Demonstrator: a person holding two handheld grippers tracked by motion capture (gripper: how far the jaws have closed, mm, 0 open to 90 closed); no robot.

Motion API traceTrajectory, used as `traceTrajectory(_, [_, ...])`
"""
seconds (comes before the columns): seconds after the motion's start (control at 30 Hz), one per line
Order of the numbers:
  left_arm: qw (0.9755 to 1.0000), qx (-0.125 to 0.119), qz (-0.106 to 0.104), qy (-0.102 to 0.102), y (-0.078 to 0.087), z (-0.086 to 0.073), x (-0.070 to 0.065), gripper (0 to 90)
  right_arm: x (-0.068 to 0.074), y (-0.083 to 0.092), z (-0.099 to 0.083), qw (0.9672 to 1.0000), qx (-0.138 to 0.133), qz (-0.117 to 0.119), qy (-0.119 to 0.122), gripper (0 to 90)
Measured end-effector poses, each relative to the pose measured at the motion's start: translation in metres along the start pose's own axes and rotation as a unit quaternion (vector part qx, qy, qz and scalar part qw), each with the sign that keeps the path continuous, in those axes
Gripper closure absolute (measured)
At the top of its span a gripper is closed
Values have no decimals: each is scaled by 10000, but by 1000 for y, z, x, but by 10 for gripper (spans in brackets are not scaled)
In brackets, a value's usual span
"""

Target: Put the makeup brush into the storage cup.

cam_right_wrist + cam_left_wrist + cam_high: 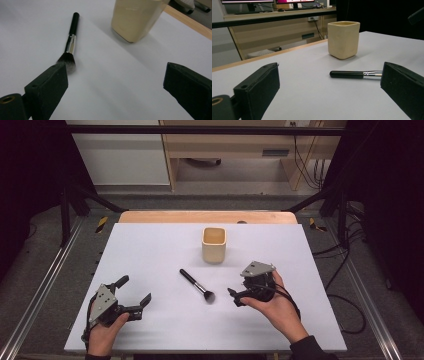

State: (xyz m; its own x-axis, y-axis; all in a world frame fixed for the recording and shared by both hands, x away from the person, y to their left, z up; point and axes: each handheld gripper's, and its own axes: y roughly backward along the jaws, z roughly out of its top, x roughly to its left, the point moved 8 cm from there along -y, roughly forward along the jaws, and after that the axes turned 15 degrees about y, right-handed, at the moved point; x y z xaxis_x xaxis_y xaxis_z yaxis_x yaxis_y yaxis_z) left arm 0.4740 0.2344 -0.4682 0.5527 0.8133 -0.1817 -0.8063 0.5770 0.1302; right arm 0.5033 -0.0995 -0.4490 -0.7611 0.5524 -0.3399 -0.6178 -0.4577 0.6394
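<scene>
A makeup brush with a black handle, silver ferrule and dark bristles lies flat on the white table board. Just behind it stands a cream square cup, upright and apparently empty. My left gripper rests at the front left, open, well short of the brush. My right gripper is open just right of the bristles. In the left gripper view the brush and cup lie beyond the open left gripper. In the right gripper view the bristles of the brush sit by the left jaw of the right gripper, with the cup ahead.
The wooden table edge shows behind the board. Black frame rails run along both sides, and cables lie on the floor at the right. A desk and cabinet stand beyond the table.
</scene>
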Motion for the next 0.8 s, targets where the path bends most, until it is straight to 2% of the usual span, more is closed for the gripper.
traceTrajectory(0.1, [10000, -16, 16, -10, 1, 0, 0, 19, 4, -4, 8, 10000, 32, 70, 57, 60])
traceTrajectory(0.27, [10000, -2, 8, -19, 1, -1, 1, 19, 14, -17, 19, 9990, 296, 264, 222, 62])
traceTrajectory(0.4, [10000, 4, 10, -26, 1, -1, 1, 19, 20, -26, 27, 9984, 311, 420, 199, 61])
traceTrajectory(0.5, [10000, -9, 18, -5, 1, 0, 0, 20, 21, -33, 29, 9980, 388, 437, 246, 61])
traceTrajectory(0.7, [10000, 39, 22, -78, -1, -1, -2, 19, 26, -46, 31, 9969, 533, 554, 140, 57])
traceTrajectory(0.8, [10000, 23, 37, -40, -1, -1, -1, 19, 29, -50, 34, 9963, 582, 603, 207, 57])
